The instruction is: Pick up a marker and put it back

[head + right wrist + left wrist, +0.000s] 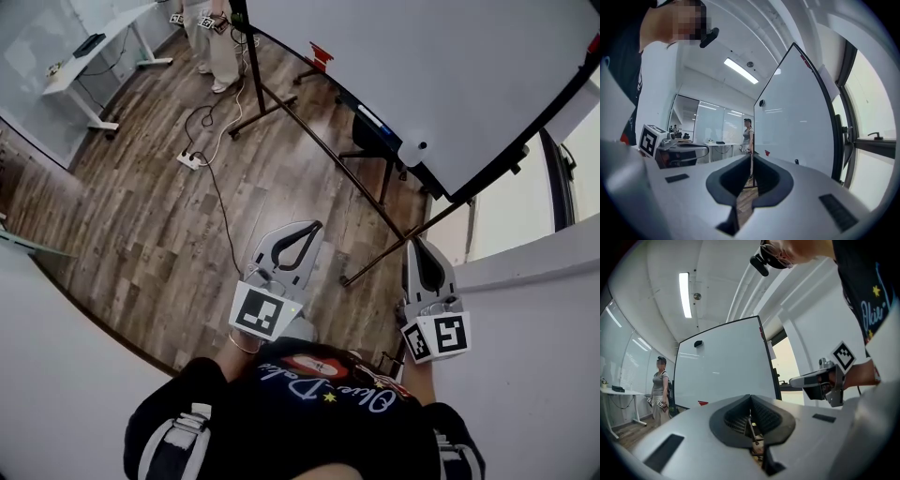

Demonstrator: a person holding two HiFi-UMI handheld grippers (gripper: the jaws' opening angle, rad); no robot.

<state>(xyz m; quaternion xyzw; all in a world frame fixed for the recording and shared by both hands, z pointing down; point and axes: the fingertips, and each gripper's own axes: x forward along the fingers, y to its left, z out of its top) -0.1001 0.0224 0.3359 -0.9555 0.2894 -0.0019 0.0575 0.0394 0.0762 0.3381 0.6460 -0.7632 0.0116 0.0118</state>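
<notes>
Grey left gripper [315,228], grey right gripper [413,244] — jaws together, empty, short of large white whiteboard [422,66]. Open one early — approach blue marker [370,117] on whiteboard's ledge level.

Your right gripper [751,158] has its jaws pressed together with nothing between them, tips lined up on the left edge of the whiteboard [797,126]. It's a big white board with a dark frame. Just left of the whiteboard a person [748,136] stands near a white desk [719,145]. Further left of the whiteboard is your left gripper [703,149], marker cube facing the camera. Right of the whiteboard is a window [874,122]. Up and left of the whiteboard there's a ceiling light [740,70]. A small dark blob [761,103] sits high on the whiteboard, and I can't tell what it is.
</notes>
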